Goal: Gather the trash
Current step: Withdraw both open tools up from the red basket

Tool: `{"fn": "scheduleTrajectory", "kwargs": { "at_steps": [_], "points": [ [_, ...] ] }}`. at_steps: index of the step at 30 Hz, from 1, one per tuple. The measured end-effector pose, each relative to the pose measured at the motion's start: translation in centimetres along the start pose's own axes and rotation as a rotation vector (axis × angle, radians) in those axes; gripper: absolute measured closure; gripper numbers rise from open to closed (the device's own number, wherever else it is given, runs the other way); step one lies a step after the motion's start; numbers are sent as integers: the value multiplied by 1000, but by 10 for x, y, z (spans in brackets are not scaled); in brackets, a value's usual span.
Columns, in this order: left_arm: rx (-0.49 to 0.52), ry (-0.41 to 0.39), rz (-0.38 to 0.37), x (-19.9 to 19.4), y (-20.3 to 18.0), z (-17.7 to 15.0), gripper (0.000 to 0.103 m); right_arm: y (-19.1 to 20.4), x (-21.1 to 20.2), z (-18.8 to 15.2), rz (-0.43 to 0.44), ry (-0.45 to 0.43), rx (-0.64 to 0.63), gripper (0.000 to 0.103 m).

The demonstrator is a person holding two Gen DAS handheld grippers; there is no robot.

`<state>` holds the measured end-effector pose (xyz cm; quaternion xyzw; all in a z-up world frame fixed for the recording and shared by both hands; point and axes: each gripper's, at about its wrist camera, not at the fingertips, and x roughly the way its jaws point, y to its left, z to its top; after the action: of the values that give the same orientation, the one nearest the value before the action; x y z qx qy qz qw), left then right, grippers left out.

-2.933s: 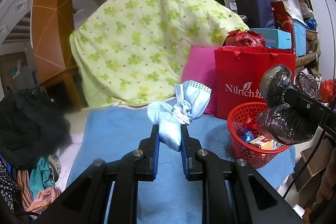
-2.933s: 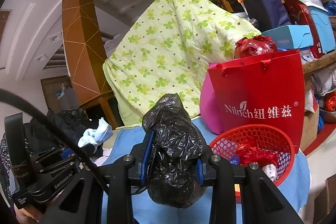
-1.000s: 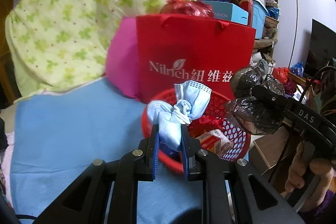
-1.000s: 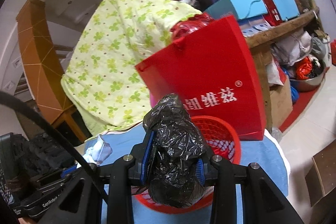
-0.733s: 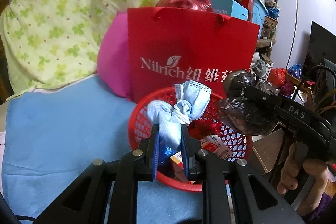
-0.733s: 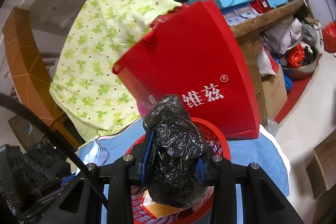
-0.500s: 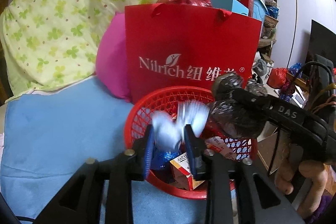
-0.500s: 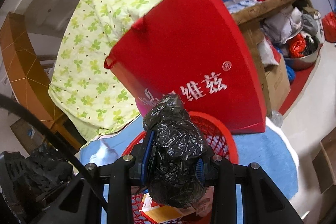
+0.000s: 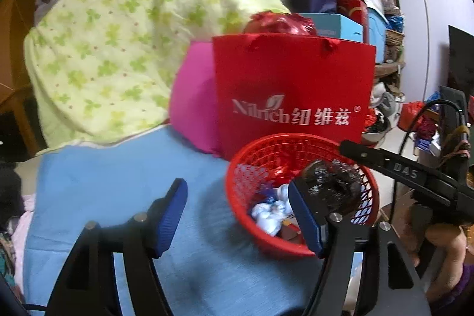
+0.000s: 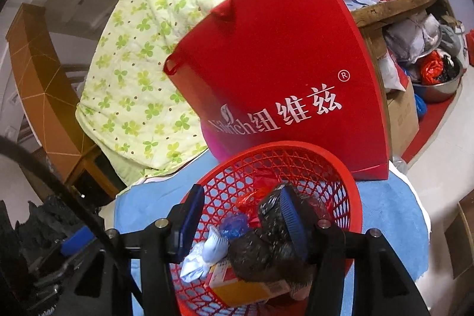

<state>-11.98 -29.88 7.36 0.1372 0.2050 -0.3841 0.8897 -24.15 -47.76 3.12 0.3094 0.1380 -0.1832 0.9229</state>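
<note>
both grippers stand wide open over the round red plastic mesh basket (image 10: 349,197) on the blue cloth-covered worktop (image 9: 118,182). left gripper (image 9: 238,215) holds nothing, its blue-padded jaws spread with one at the basket's near rim. right gripper (image 10: 243,215) is spread just as wide; the crumpled black plastic bag (image 10: 266,245) sits between its jaws, blurred, lying against the right-hand pad, and i can't tell whether it is resting on the pile or mid-fall. in the left wrist view that bag (image 9: 331,185) shows above the basket (image 9: 370,188). the pale blue face mask bundle (image 10: 204,256) lies inside the basket beside an orange-and-white carton (image 10: 237,283) and a bit of red foil (image 10: 254,197). a red paper shopping bag with white lettering (image 9: 293,85) stands just behind the basket, a pink bag (image 9: 195,96) beside it, and a green clover-print quilt (image 9: 118,34) is draped behind.
</note>
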Motion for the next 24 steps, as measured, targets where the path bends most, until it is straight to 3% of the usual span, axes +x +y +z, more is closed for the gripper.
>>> {"fn": "scheduleTrajectory", "kwargs": {
  "at_steps": [5,19,24],
  "points": [
    [-13,-6,63,-21,15,-2,23,23,-17,-4,-10,-2,-68,45],
    [-4,-22,228,-83,46,-9,17,103,-74,-28,-37,-2,-259,37],
    [-39,-27,273,-103,60,-11,9,119,-89,-33,-51,-3,-306,37]
  ]
}}
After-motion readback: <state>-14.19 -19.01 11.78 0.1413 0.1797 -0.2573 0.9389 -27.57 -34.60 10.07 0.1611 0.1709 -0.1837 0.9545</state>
